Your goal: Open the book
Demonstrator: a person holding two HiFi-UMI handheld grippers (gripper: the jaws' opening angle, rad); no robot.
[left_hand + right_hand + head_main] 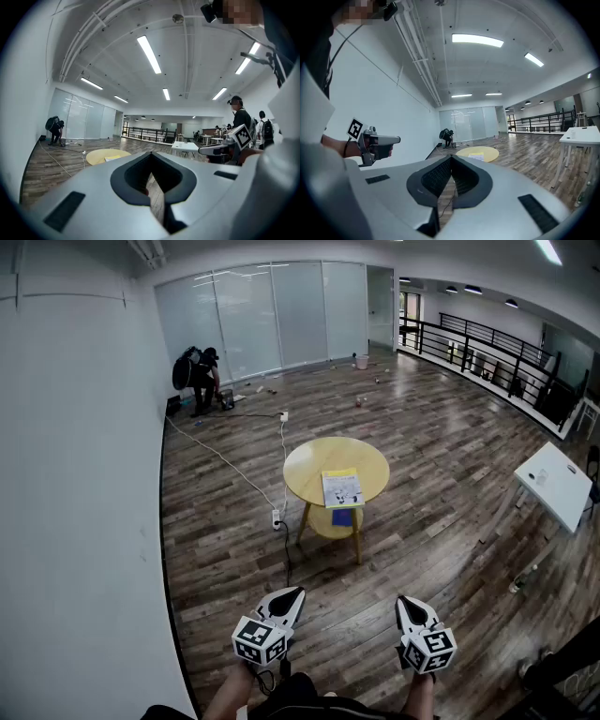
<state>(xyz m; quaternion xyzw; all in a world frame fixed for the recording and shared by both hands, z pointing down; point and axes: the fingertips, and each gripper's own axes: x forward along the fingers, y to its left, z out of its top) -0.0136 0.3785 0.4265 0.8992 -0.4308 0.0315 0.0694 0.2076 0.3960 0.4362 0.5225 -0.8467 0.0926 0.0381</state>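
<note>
Fingers (435,178) closed, empty, on both left gripper (292,594) and right gripper (406,602). Held low over floor (431,474). Book (341,487) flat on round table (309,465), well ahead.

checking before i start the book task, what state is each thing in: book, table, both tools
book, closed, lying flat on the table top
table, upright, well ahead of both tools
left tool, shut, empty, touching nothing
right tool, shut, empty, touching nothing
</note>
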